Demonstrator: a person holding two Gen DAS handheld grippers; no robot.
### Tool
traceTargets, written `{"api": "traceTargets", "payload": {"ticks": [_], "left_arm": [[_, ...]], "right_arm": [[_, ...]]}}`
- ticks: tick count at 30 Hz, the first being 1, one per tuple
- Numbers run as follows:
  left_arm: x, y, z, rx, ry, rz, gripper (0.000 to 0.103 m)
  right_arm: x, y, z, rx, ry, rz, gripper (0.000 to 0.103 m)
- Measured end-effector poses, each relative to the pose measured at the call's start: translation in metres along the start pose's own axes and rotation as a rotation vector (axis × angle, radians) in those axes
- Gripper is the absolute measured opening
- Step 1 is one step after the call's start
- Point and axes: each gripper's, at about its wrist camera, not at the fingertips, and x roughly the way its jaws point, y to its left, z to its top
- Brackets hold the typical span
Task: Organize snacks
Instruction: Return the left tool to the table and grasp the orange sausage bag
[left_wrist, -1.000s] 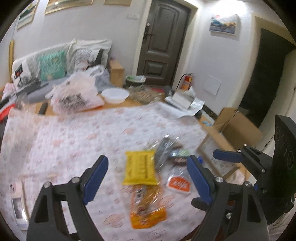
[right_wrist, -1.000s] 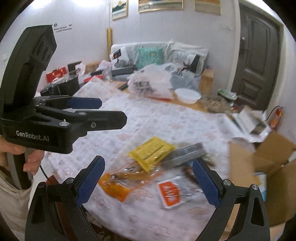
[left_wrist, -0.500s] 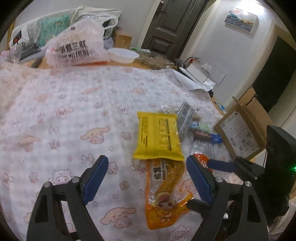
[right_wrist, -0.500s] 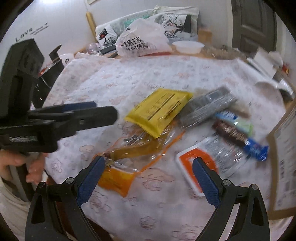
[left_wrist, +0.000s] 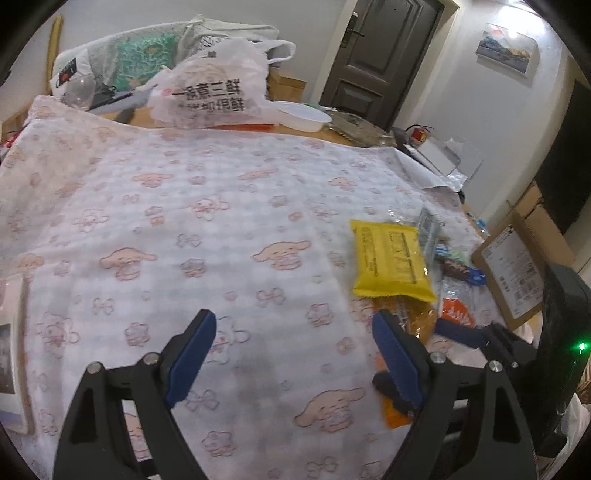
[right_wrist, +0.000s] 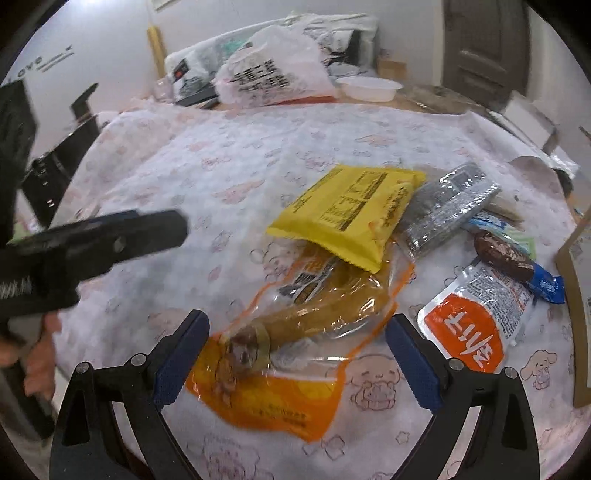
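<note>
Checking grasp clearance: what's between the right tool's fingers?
The orange packet, lying on the tablecloth with its far end under the yellow pack. The right wrist view shows the right tool open over it.

Right gripper (right_wrist: 295, 350) wide open, low over orange snack bag (right_wrist: 291, 343) on patterned tablecloth (right_wrist: 207, 177). Yellow packet (right_wrist: 347, 214) overlaps bag's far end. Silver pack (right_wrist: 447, 206) just beside it. Orange-white pouch (right_wrist: 476, 321) right. Left gripper (right_wrist: 92, 243) at left, blurred.
</note>
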Motion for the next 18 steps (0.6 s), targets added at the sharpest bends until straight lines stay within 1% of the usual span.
{"api": "traceTargets", "payload": {"ticks": [3,5,6,7,8,9,10,12,14,15,18], "left_arm": [[-0.001,0.003,-0.004,-0.002,-0.013,0.0,0.084],[-0.002,0.001,-0.005,0.004,-0.018,0.014,0.084],[-0.002,0.0,-0.006,0.007,-0.026,0.017,0.084],[-0.004,-0.001,-0.007,0.01,-0.034,0.02,0.084],[-0.004,-0.002,-0.007,0.011,-0.039,0.022,0.084],[-0.005,-0.002,-0.008,0.01,-0.042,0.024,0.084],[-0.006,-0.003,-0.008,0.007,-0.048,0.024,0.084],[-0.008,-0.004,-0.008,-0.003,-0.062,0.024,0.085],[-0.011,-0.005,-0.007,-0.01,-0.081,0.028,0.086],[-0.012,-0.006,-0.007,-0.01,-0.09,0.032,0.089],[-0.016,-0.011,-0.007,-0.003,-0.107,0.031,0.091]], "right_arm": [[0.003,0.004,-0.001,-0.01,-0.019,-0.047,0.096],[0.004,0.008,-0.004,-0.043,-0.026,-0.072,0.094],[0.003,0.009,-0.006,-0.065,-0.032,-0.087,0.089],[0.001,0.009,-0.008,-0.077,-0.042,-0.091,0.081],[-0.002,0.008,-0.01,-0.085,-0.049,-0.091,0.078],[-0.004,0.006,-0.01,-0.089,-0.053,-0.087,0.072],[-0.005,0.004,-0.01,-0.098,-0.045,-0.085,0.067],[-0.009,0.0,-0.012,-0.115,-0.037,-0.064,0.06],[-0.014,-0.003,-0.014,-0.152,-0.023,-0.03,0.059],[-0.015,-0.004,-0.016,-0.176,-0.013,-0.004,0.059],[-0.02,-0.013,-0.019,-0.217,0.024,0.058,0.058]]}}
